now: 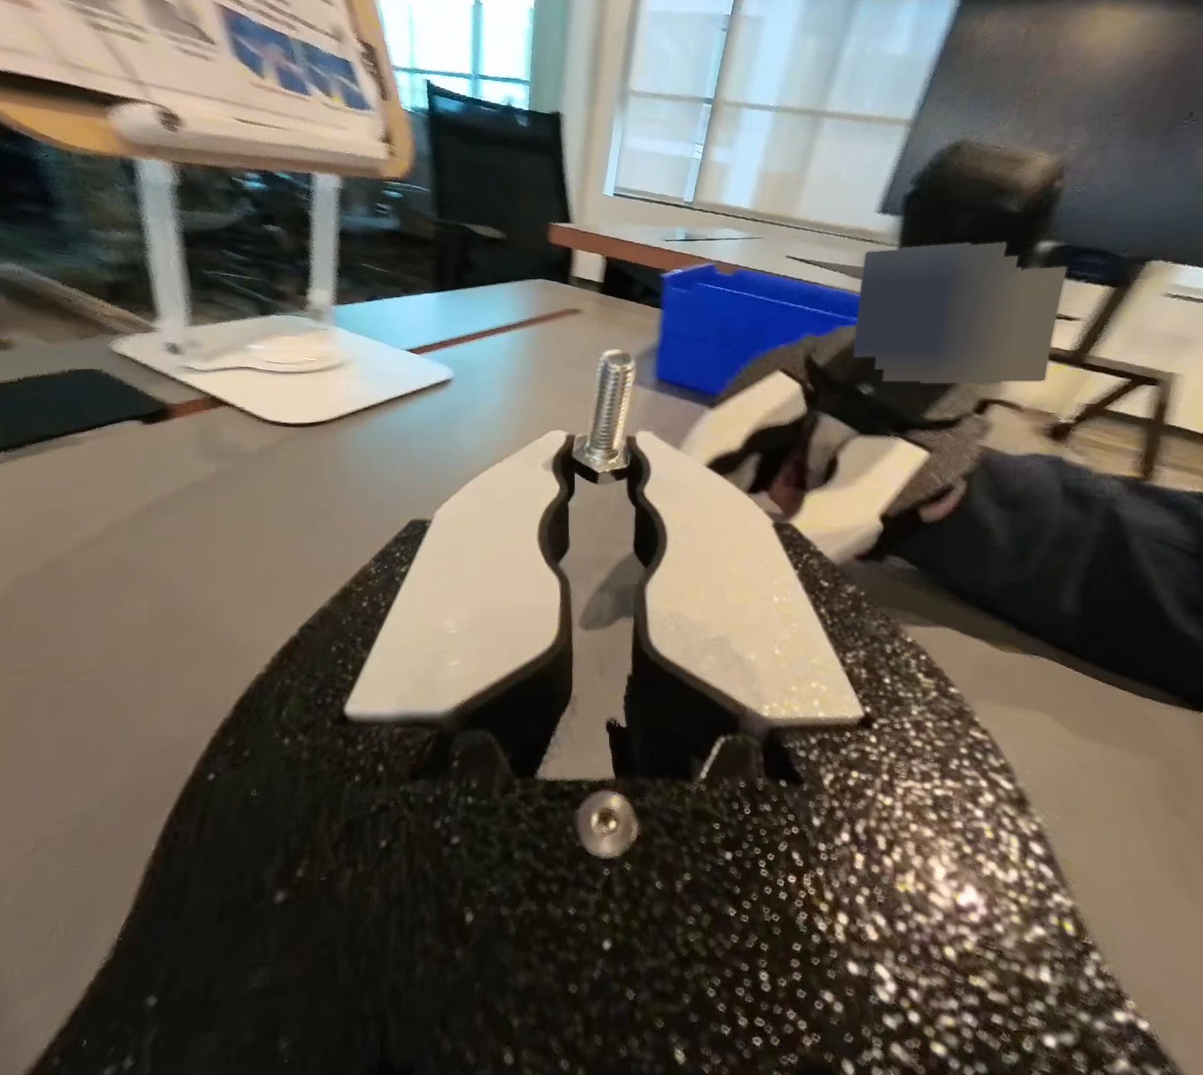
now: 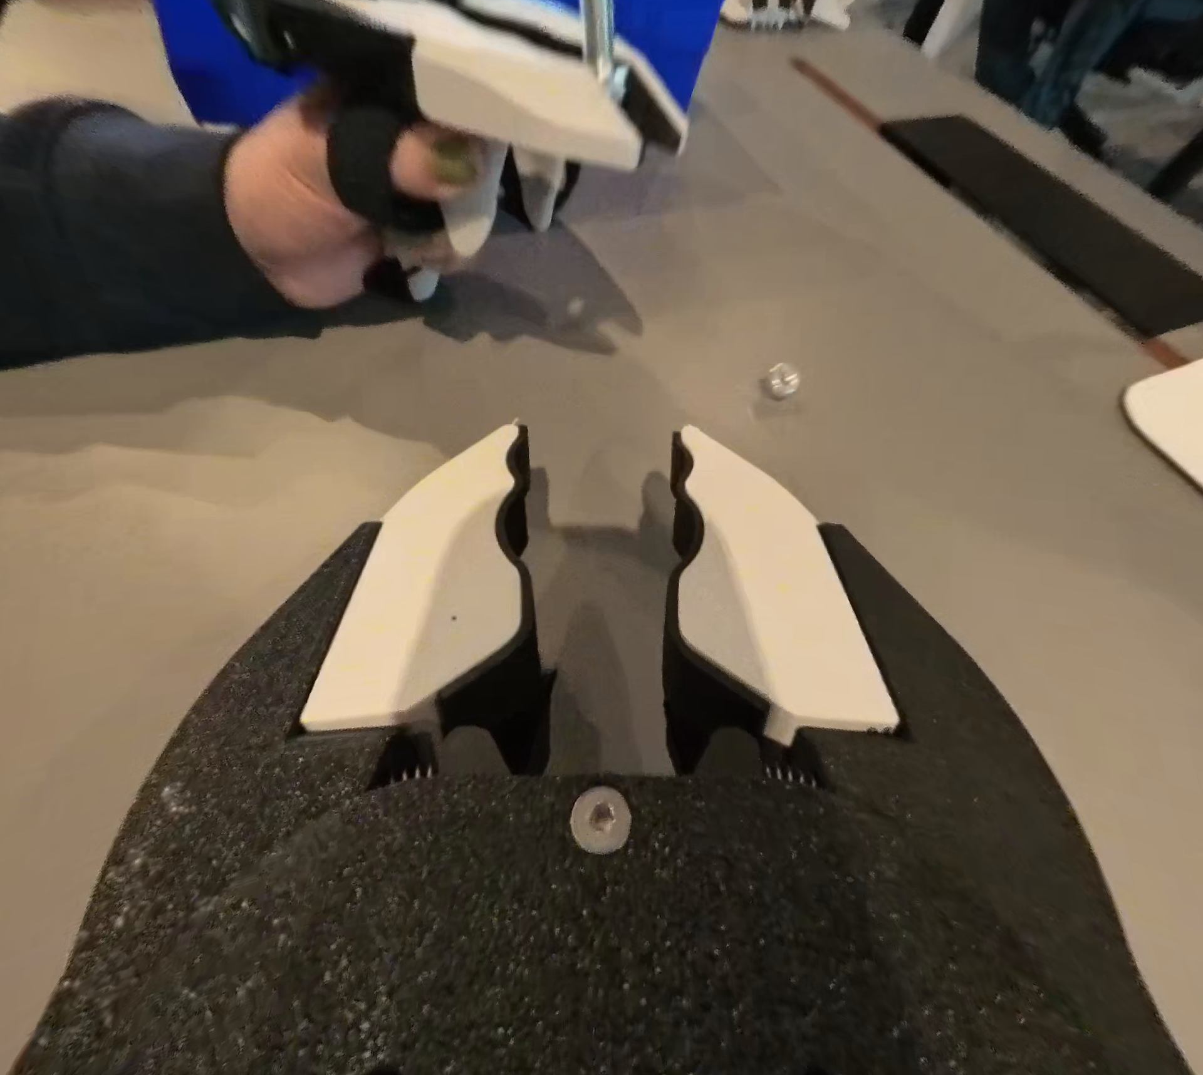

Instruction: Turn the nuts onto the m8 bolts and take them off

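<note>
My left gripper [image 1: 600, 458] is shut on the hex head of a silver bolt [image 1: 607, 404], whose threaded shaft stands upright above the fingertips. The same gripper shows in the right wrist view [image 2: 641, 100], held in a person's hand [image 2: 306, 210] above the grey table, with the bolt [image 2: 599, 2] pointing up. My right gripper [image 2: 599, 458] is open and empty, low over the table. A silver nut [image 2: 781, 380] lies on the table ahead of it and to the right. The right gripper also shows in the left wrist view [image 1: 801, 458], to the right of the bolt.
A blue bin [image 1: 748, 328] stands at the back of the grey table [image 1: 195, 523]; it also shows in the right wrist view [image 2: 521, 2]. A white stand base [image 1: 286, 373] holding a board of papers [image 1: 195, 2] is at the left. A black mat [image 2: 1041, 217] lies at the far right. One gripper's finger ends stand about 7 cm off the other's.
</note>
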Motion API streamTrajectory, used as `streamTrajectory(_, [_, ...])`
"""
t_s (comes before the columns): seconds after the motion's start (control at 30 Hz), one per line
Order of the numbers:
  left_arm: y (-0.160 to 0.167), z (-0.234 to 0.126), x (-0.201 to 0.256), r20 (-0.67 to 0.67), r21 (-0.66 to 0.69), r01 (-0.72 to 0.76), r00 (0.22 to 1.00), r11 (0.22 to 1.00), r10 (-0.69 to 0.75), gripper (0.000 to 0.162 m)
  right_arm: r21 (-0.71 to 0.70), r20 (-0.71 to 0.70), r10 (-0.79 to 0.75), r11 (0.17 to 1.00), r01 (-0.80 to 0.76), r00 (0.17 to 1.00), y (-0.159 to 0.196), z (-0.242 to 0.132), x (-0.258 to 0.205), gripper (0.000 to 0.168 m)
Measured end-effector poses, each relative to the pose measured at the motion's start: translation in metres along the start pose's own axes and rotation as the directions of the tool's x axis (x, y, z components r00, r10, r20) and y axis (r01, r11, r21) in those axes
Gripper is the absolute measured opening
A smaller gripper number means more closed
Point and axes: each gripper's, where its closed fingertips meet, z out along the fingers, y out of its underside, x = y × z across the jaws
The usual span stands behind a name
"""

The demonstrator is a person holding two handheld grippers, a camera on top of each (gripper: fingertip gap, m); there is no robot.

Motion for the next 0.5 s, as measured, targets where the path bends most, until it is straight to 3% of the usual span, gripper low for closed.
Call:
streamTrajectory(0.1, [-0.009, -0.009, -0.014, 0.123, 0.022, -0.057, 0.991, 0.998, 0.054, 0.015, -0.096, -0.021, -0.039, 0.995, 0.037, 0.999, 0.009, 0.021, -0.005, 0.039])
streamTrajectory(0.2, [-0.016, -0.018, -0.024, 0.198, 0.03, -0.084, 0.977, 0.996, 0.077, 0.015, -0.208, -0.163, -0.077, 0.977, 0.042, 0.984, 0.018, 0.035, 0.016, 0.037])
streamTrajectory(0.37, [-0.009, -0.018, -0.032, 0.211, 0.022, -0.03, 0.977, 0.999, 0.025, 0.015, -0.219, -0.304, 0.023, 0.971, -0.093, 0.952, 0.024, 0.05, 0.062, 0.036])
streamTrajectory(0.5, [0.0, -0.014, -0.034, 0.196, 0.0, 0.013, 0.98, 1.0, -0.013, 0.015, -0.238, -0.33, 0.099, 0.954, -0.184, 0.939, 0.03, 0.065, 0.09, 0.032])
